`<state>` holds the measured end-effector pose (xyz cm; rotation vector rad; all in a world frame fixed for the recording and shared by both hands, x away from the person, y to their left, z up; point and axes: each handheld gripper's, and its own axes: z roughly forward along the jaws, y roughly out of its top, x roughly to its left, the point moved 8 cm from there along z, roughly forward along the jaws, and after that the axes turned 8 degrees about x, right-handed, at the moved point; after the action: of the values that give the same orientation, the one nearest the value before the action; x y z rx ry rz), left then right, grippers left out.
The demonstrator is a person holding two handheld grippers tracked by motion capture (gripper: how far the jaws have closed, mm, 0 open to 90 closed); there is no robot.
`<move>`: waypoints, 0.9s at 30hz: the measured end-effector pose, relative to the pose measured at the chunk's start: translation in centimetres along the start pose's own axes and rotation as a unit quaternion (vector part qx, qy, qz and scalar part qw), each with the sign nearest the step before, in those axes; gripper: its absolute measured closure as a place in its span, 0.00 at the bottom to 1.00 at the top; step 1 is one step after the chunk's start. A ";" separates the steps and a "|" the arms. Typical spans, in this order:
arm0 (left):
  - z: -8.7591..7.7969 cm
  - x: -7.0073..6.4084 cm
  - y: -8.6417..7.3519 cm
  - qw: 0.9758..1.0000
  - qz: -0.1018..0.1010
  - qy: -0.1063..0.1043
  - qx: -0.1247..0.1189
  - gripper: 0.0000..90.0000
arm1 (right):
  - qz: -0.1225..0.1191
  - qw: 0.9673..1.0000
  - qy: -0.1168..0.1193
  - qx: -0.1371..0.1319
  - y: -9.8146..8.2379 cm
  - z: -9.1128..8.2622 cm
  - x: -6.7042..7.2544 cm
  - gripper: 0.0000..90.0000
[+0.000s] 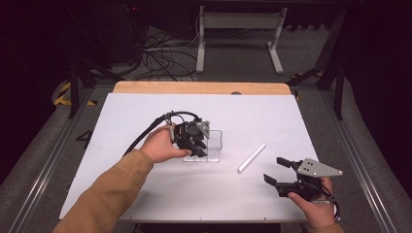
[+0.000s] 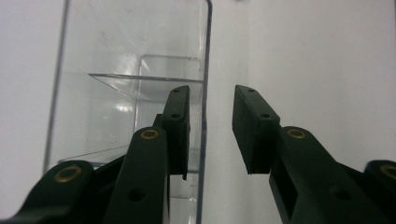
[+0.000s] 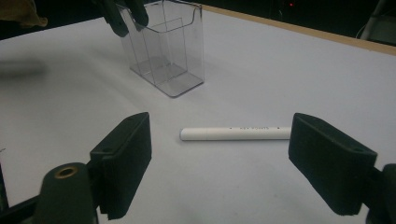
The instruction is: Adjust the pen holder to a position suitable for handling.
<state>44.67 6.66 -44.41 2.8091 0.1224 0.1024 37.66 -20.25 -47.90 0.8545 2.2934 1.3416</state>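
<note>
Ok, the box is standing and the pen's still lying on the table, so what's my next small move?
Probably ease the right gripper forward and down over the white pen: its jaws stand open with the pen lying free beyond them. The left gripper straddles one wall of the clear box without pressing it.

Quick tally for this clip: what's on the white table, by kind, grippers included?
Clear holder: 1
White pen: 1
Grippers: 2, left gripper and right gripper
Total: 4
</note>
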 end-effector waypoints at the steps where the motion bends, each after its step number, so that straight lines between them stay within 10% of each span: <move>1: -0.5 -0.1 0.2 1.000 -0.008 0.003 -0.016 0.71 | 0.000 1.000 -0.001 -0.001 0.0 0.0 0.0 0.24; 7: -2.5 -0.1 1.2 0.993 -0.064 0.012 -0.096 0.52 | -0.002 1.000 -0.004 -0.001 0.1 -0.1 0.0 0.24; 10: -2.9 0.2 1.7 0.986 -0.108 0.015 -0.125 0.39 | 0.000 1.000 -0.007 -0.001 0.1 -0.1 -0.2 0.22; 15: -3.3 0.1 2.3 0.978 -0.132 0.022 -0.159 0.31 | 0.002 1.000 -0.009 0.000 0.0 -0.1 -0.4 0.19; 27: -3.5 -0.4 3.9 0.969 -0.151 0.060 -0.185 0.19 | 0.005 1.000 -0.009 0.015 -0.4 -0.2 -0.6 0.12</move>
<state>44.25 4.00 -39.90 2.3789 0.5037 0.2003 37.90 -20.89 -48.12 0.8844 2.3037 1.3020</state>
